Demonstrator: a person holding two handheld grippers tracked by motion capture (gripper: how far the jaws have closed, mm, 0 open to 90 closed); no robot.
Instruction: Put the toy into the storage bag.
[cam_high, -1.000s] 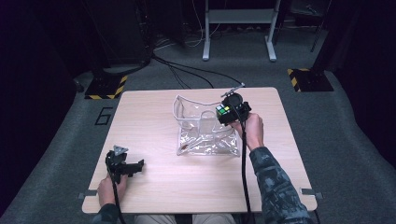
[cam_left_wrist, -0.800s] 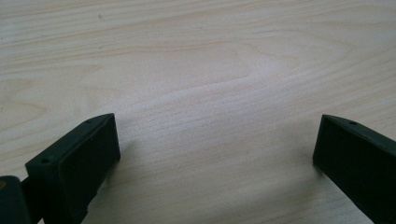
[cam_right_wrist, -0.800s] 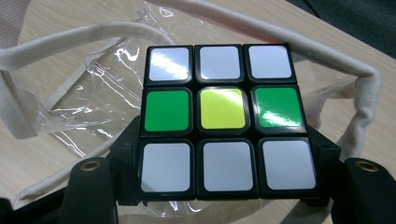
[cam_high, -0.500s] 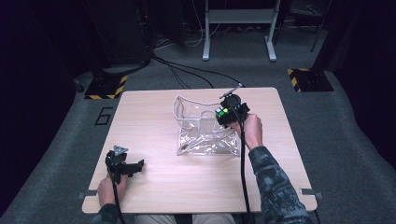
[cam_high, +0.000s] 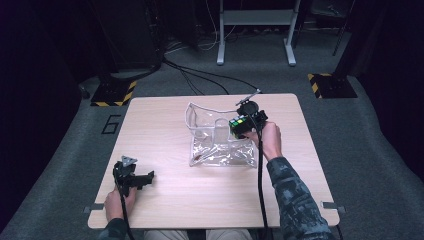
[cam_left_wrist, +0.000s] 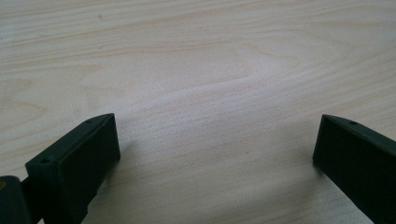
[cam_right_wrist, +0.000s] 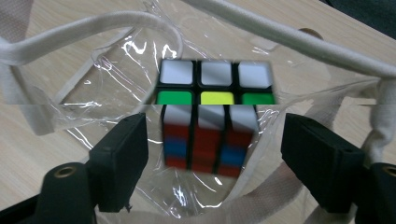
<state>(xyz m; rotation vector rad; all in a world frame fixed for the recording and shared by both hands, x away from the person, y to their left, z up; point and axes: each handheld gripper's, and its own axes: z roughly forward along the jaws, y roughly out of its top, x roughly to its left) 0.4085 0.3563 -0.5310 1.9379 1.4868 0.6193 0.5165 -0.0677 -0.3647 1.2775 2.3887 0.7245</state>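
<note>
Right gripper (cam_right_wrist: 212, 140): both jaws are cut off by the bottom edge of the right gripper view. Between them the cube (cam_right_wrist: 210, 119) is blurred, its lower rows smeared; a tear in the picture splits it into two offset parts, so whether the fingers (cam_right_wrist: 123, 158) touch it cannot be told. The clear bag (cam_right_wrist: 116, 93) behind the fingertips runs off the top and both sides.

Left gripper (cam_left_wrist: 215, 154): the finger (cam_left_wrist: 74, 163) and its opposite are cropped at the lower corners.

High view: the cube's (cam_high: 239, 126) facelets and the right gripper's (cam_high: 243, 131) fingertips are too small to separate.
</note>
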